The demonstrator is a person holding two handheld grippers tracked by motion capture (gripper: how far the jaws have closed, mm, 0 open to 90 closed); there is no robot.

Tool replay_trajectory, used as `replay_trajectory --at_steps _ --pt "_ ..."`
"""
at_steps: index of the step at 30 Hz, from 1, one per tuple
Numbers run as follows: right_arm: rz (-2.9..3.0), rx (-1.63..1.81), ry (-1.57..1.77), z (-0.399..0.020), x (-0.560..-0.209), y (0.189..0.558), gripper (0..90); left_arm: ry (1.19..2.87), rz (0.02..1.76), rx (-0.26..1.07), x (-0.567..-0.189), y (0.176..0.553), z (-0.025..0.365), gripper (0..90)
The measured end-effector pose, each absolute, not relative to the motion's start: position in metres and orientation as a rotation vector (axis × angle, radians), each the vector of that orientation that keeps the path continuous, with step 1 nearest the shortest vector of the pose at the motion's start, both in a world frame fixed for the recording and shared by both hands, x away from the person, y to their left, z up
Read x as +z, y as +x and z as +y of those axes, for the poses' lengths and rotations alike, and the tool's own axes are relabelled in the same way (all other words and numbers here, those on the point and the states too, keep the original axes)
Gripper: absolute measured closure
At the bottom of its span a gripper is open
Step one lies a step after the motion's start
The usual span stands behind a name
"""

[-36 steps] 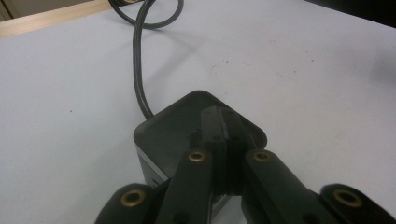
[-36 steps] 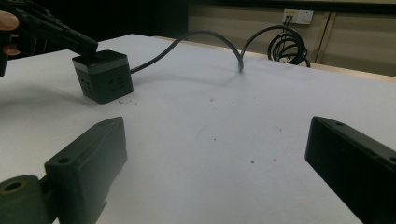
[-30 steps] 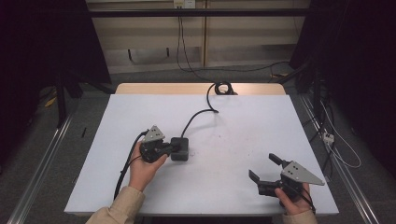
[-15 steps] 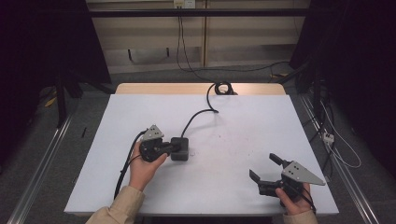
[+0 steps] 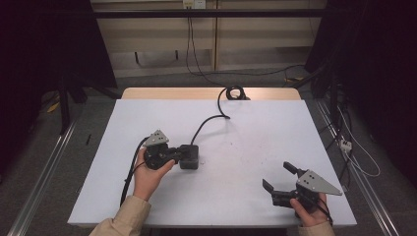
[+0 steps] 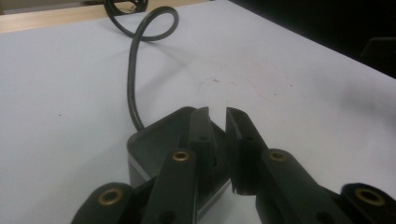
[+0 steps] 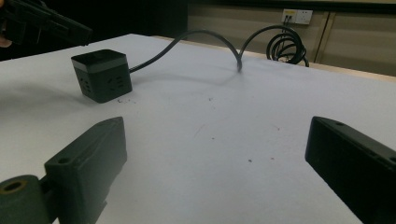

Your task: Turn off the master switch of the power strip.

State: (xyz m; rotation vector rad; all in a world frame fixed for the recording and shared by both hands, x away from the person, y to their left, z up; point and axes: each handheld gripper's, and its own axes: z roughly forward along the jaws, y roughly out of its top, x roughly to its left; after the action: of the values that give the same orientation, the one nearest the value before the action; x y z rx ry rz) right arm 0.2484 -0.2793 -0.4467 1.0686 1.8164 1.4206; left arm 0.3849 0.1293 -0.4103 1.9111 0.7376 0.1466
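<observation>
A black cube socket (image 5: 193, 160) with a black cable (image 5: 211, 119) lies left of the table's middle. My left gripper (image 5: 180, 153) reaches it from the left, tips over its top face. In the left gripper view the jaws (image 6: 217, 122) stand a narrow gap apart above the cube (image 6: 154, 142); they have just been opening, with nothing between them. My right gripper (image 5: 278, 177) rests near the front right edge, wide open and holding nothing. In the right gripper view its jaws (image 7: 215, 156) frame bare table, with the cube (image 7: 100, 75) far left.
The cable runs back to a coil (image 5: 235, 92) at the far edge of the white table (image 5: 275, 128). The left gripper (image 7: 46, 22) shows at the top left of the right gripper view. Metal rails (image 5: 44, 172) flank the table.
</observation>
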Motion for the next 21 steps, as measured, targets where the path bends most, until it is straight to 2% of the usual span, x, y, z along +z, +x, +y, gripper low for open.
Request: replay_trajectory --at_steps 5,7,15,21 --pt "1.811 1.418 1.073 -0.2802 -0.4463 0.2479 5.3 1.887 0.730 0.126 -0.4063 0.3835 0.1293 66.8" --pt "1.814 1.416 1.070 -0.2799 -0.4461 0.2473 5.3 1.875 0.737 0.116 -0.4059 0.3836 0.1298 59.4" --pt "1.810 1.418 1.072 -0.2810 -0.4459 0.2474 5.3 1.850 0.718 0.118 -0.4017 0.3812 0.1348 41.6" --pt "1.813 1.418 1.067 -0.2795 -0.4456 0.2478 5.3 1.859 0.700 0.090 -0.4006 0.3800 0.1387 33.3"
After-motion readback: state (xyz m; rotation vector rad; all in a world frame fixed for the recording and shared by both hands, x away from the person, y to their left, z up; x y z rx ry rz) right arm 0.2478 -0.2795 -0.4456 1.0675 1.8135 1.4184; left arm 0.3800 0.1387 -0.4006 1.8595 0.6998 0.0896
